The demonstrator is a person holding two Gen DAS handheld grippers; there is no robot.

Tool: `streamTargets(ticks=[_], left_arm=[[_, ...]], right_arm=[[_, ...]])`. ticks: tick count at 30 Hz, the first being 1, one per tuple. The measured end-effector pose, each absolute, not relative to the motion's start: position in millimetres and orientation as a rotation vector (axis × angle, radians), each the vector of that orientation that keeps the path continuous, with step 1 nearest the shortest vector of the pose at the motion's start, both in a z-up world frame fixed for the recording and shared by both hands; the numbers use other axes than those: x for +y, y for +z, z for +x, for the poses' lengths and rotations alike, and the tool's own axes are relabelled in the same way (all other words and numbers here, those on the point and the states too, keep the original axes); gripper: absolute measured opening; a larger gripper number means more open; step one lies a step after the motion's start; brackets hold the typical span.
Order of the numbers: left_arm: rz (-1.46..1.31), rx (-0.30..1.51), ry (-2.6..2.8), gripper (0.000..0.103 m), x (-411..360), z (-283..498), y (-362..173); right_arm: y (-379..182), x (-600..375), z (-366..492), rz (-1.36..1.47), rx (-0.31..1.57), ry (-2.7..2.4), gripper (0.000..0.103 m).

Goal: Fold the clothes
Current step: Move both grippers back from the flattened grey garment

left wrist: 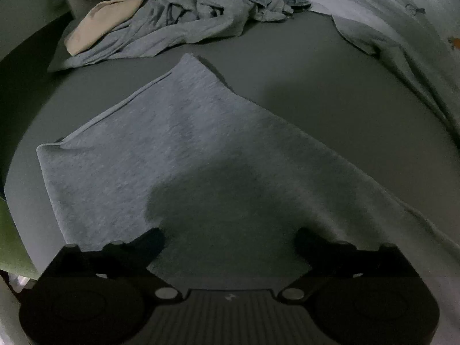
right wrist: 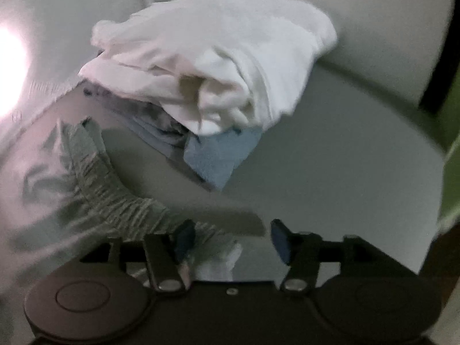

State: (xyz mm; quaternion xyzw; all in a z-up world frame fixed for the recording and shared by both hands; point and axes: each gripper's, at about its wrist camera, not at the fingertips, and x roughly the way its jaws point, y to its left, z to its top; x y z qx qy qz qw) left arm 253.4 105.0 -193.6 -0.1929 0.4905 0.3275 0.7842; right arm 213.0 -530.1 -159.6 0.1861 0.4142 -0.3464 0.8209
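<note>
The left gripper [left wrist: 230, 237] points steeply down with its two dark fingers [left wrist: 149, 241] spread as wide as they go, nothing between them, hovering over the near part of a grey heathered garment [left wrist: 161, 155] spread flat on the grey table [left wrist: 316, 86]; the gripper's shadow falls on the cloth just ahead of the fingertips. Only this left wrist view shows that garment, and beyond its far corner a crumpled heap of clothes [left wrist: 184, 20] at the table's far edge: pale blue fabric, a cream piece to its left, denim and something red behind it. To the right of the garment, a pale sheet-like cloth [left wrist: 402, 46] drapes along the table's edge. The right wrist view, blurred, shows a different part of the table. The right gripper [right wrist: 233, 237] also tilts downward, its blue-padded fingers [right wrist: 185, 237] parted, and a grey ribbed cuff or sleeve [right wrist: 115, 195] runs in from the left and passes the left pad; whether the cloth is touched by that pad I cannot tell, but the pads do not press on it. Beyond this gripper lies a bundle of white cloth [right wrist: 218, 57] on top of grey and blue folded pieces [right wrist: 218, 155], seen in this view alone.
</note>
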Motion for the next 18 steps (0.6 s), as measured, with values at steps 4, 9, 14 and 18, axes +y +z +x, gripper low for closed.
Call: streamTargets(ticks=[4,9,14,18], left_arm=[[-0.415,1.067,0.696,0.103,107,254,-195],[-0.393,1.051,0.681,0.103,106,251,-197],[-0.379,1.037,0.677,0.103,105,250,-198],[-0.363,1.042,0.649,0.103,108,250,-198]], right_arm=[[-137,-517,214,0.258,0.851,-0.705,0.087],[-119,-465,227,0.102,0.780,-0.538,0.102],[-135,-383,260,0.027,0.814,-0.187,0.103],[-156,-299,289,0.026,0.878,0.067,0.103]])
